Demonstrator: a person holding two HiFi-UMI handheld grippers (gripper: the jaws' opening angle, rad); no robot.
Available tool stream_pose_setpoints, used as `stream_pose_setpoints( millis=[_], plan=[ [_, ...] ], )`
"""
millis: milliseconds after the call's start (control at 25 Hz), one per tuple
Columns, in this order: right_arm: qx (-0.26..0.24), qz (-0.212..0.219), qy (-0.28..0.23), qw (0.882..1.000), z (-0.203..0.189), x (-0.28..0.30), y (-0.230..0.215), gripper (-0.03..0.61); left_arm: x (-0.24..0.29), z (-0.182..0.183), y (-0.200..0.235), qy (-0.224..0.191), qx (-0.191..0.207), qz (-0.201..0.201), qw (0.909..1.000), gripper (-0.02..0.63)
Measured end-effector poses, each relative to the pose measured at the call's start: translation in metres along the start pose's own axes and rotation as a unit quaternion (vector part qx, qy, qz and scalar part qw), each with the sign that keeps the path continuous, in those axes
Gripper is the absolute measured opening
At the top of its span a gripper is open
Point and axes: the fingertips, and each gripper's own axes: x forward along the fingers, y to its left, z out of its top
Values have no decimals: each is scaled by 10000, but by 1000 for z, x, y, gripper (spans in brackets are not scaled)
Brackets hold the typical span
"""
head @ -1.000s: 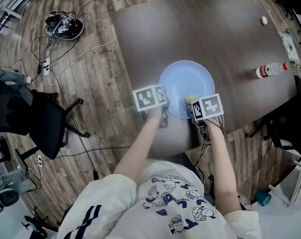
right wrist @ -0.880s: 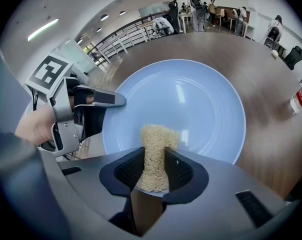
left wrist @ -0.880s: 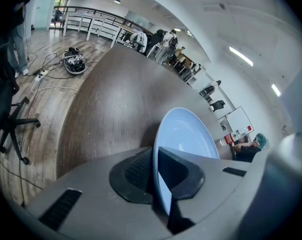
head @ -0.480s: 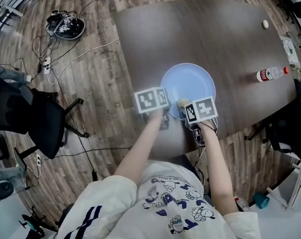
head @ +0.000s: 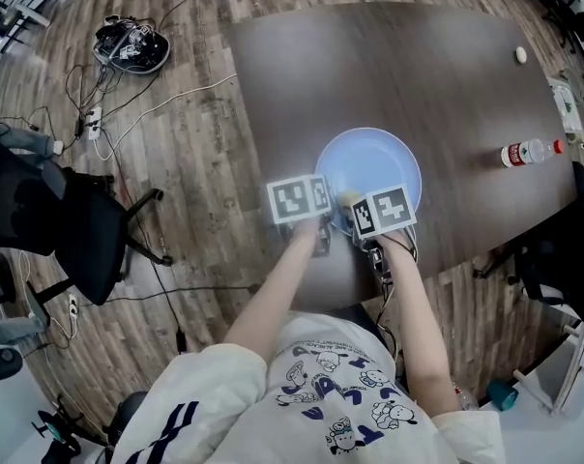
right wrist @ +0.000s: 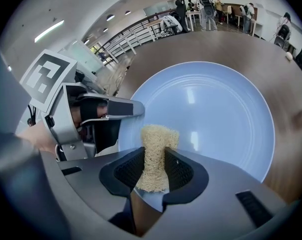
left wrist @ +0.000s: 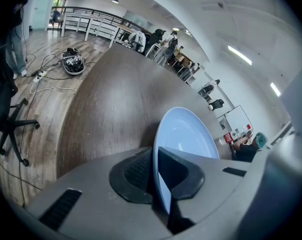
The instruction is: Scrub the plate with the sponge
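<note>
A pale blue plate [head: 374,162] lies flat on the dark brown desk [head: 418,66], close to the edge nearest the person. The left tool [left wrist: 155,171] is clamped on the plate's rim at the near left side, with one jaw above the rim and one beneath it. The right tool [right wrist: 153,170] is clamped on a tan, coarse-fibred sponge [right wrist: 157,146], squeezing its middle so that the free end flares out beyond the jaws. That end lies over the inside of the plate at its near left part, just beside the spot where the left tool grips the rim. In the head view the two marker cubes sit side by side over the plate's near edge. A plastic bottle [head: 530,151] lies on its side on the desk, well apart to the right.
</note>
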Motion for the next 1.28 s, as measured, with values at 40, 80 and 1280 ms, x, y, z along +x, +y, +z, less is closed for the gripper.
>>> stream_pose_setpoints(
  millis=[40, 80, 1280],
  plan=[
    [-25, 3, 4, 10000, 2, 1, 1, 120, 0, 0, 0, 5, -38, -14, 10000, 31],
    [-47, 8, 8, 10000, 4, 1, 2, 120, 0, 0, 0, 10, -72, -28, 10000, 30],
    [-242, -126, -228, 9994, 74, 13, -13, 120, 0, -2, -1, 38, -35, -46, 10000, 31]
  ],
)
